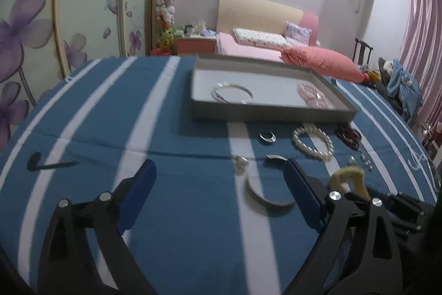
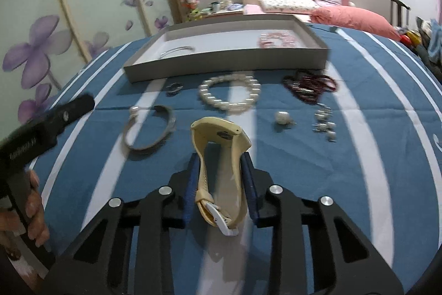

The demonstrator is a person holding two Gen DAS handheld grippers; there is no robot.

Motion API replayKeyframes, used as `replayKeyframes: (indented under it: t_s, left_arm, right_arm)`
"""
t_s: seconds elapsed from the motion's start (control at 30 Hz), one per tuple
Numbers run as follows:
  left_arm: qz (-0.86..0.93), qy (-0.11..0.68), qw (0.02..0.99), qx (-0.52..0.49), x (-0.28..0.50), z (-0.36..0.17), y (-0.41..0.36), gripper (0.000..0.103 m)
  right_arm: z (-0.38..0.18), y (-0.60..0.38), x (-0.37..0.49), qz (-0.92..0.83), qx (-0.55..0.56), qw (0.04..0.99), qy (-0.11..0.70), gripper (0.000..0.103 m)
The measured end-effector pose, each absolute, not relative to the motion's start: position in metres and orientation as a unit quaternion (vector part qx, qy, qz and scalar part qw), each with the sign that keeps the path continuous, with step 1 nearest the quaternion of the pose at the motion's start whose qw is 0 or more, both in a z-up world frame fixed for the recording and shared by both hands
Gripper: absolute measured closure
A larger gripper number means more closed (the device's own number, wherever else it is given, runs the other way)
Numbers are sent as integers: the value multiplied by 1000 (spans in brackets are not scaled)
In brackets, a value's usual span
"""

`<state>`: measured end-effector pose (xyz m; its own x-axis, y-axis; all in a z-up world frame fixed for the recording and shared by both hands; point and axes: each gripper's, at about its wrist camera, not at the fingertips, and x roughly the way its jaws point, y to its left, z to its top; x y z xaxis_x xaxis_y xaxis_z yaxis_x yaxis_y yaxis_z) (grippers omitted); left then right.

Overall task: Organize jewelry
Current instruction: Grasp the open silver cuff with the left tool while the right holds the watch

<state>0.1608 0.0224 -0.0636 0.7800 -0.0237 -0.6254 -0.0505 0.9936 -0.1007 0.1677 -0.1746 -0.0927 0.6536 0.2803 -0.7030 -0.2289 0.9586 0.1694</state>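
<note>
My right gripper (image 2: 221,165) is shut on a cream watch (image 2: 221,154) and holds it above the blue striped cloth; the watch also shows in the left wrist view (image 1: 349,179). My left gripper (image 1: 218,170) is open and empty over the cloth, with a silver cuff bracelet (image 1: 265,195) by its right finger. A grey tray (image 2: 221,61) holds a silver bangle (image 2: 176,50) and a pink bead bracelet (image 2: 276,40). In front of the tray lie a ring (image 2: 174,88), a pearl bracelet (image 2: 230,96), a dark red bead necklace (image 2: 309,86), a pearl (image 2: 282,118) and small earrings (image 2: 324,123).
The cloth-covered table (image 1: 83,129) has a black swoosh mark (image 1: 47,163) at the left. A bed with pink bedding (image 1: 304,57), a floral wardrobe (image 1: 41,32) and pink curtains (image 1: 422,40) stand behind.
</note>
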Motion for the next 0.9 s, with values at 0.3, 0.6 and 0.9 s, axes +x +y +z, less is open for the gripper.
replayKeyframes:
  t_s: [0.3, 0.6, 0.9]
  left_arm:
    - [14, 412, 910, -43, 184, -94, -27, 10]
    - [73, 449, 890, -46, 210, -106, -47, 10]
    - [87, 451, 887, -44, 225, -105, -50, 18]
  right_arm:
    - [-85, -222, 171, 105, 76, 915, 383, 73]
    - [-85, -231, 175, 110, 92, 913, 383, 72]
    - [-83, -232, 175, 115, 96, 912, 381, 72]
